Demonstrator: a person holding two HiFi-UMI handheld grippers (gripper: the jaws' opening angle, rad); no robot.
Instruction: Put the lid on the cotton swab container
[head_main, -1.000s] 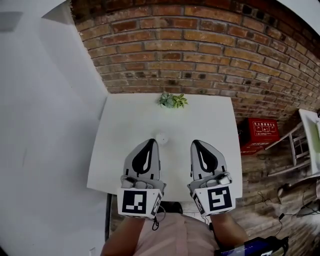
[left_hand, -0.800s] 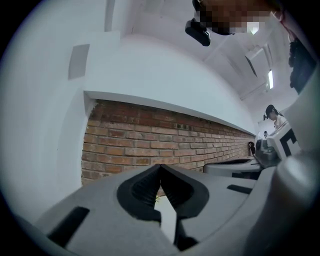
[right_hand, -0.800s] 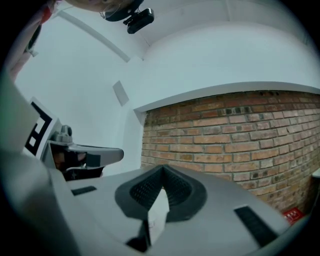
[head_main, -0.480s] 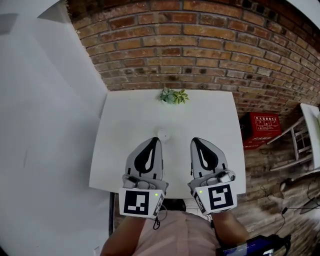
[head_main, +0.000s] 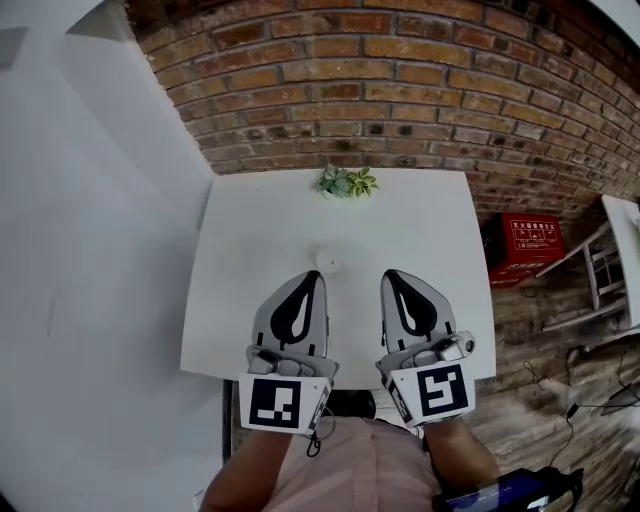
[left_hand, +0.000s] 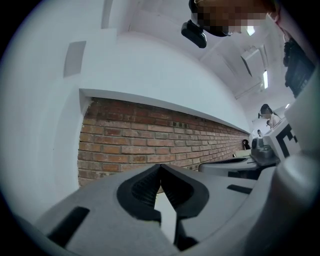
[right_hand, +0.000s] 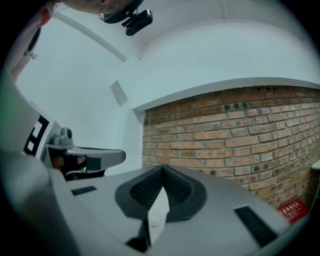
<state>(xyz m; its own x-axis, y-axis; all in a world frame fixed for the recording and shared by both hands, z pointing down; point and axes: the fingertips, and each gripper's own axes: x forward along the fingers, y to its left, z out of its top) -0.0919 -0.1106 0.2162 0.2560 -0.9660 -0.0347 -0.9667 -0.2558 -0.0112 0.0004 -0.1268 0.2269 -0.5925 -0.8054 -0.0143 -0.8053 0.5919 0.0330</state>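
A small round white container stands near the middle of the white table. It is pale against the tabletop, and I cannot tell whether a lid sits on it. My left gripper hovers just in front of it, jaws shut with nothing between them. My right gripper is level with it to the right, also shut and holding nothing. The left gripper view shows the left gripper with its jaws meeting at the tips. In the right gripper view the right gripper is closed too; a small pale thing shows through the slot behind the tips.
A small green plant sits at the table's far edge against the brick wall. A red box and a white frame stand on the wooden floor to the right. A plain white wall runs along the left.
The head view has tilted slightly, so the table and container sit a bit higher in the frame. Both grippers stay shut, side by side, with hardly any movement relative to the container.
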